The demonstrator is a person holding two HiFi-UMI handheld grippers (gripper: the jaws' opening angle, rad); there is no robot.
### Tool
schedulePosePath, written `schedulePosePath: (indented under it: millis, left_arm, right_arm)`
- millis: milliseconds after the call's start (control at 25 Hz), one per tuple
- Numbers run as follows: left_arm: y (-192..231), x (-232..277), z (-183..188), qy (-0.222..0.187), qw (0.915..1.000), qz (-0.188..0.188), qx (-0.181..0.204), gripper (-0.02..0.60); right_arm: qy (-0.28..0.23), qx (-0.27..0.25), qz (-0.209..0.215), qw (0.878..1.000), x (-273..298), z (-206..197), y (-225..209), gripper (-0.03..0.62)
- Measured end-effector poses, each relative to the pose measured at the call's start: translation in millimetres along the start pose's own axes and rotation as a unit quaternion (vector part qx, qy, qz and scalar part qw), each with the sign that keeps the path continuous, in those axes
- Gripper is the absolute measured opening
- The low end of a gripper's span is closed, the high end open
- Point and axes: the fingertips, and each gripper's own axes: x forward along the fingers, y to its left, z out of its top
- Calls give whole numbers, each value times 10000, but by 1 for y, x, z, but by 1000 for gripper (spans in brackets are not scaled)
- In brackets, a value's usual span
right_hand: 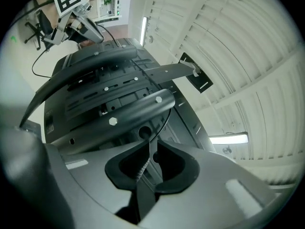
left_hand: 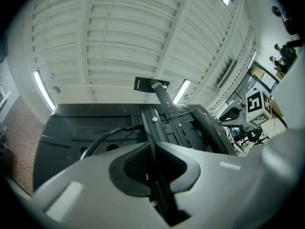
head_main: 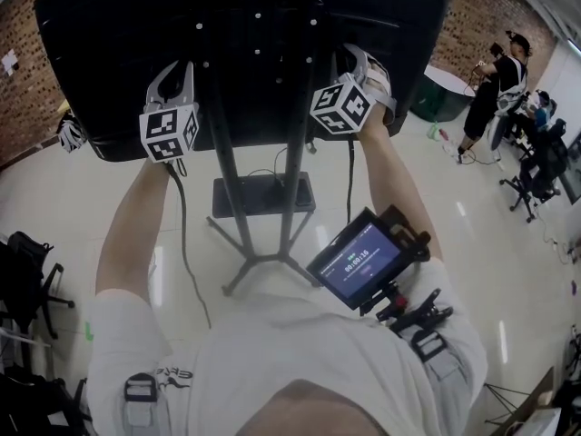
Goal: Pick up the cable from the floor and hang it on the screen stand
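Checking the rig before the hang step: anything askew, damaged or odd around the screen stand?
Nothing damaged or spilled; the screen stand stands upright. One loose thing: the cable hangs free from under the left gripper, down beside the stand, and drops out of sight behind the person's shirt.

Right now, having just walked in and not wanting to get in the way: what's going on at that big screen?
A person holds two hand-held grippers up at the back of the large black screen on its black metal stand. The right hand-held gripper has its jaws slightly apart around a thin black cable that runs up behind a stand crossbar. The left hand-held gripper, jaws together, sits by the upright post. Whether the cable hangs securely isn't clear.
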Motion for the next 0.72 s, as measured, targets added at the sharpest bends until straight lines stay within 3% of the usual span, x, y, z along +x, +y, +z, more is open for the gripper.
schedulePosePath:
  millis: [240, 480, 720]
  left_arm:
    - [-23, -8, 4, 93, 9999, -33, -91, 6]
    - [-55, -51, 15, 144, 9996, -120, -194, 3]
    - [-74, -68, -3, 464, 9982, -193, -326, 3]
  right_arm:
    - [-413, 784, 53, 9960, -26, 2, -6, 14]
    - [-616, 2303, 460, 9701, -80, -5, -5, 14]
    - [-544, 2453, 775, 9648, -98, -10, 28, 14]
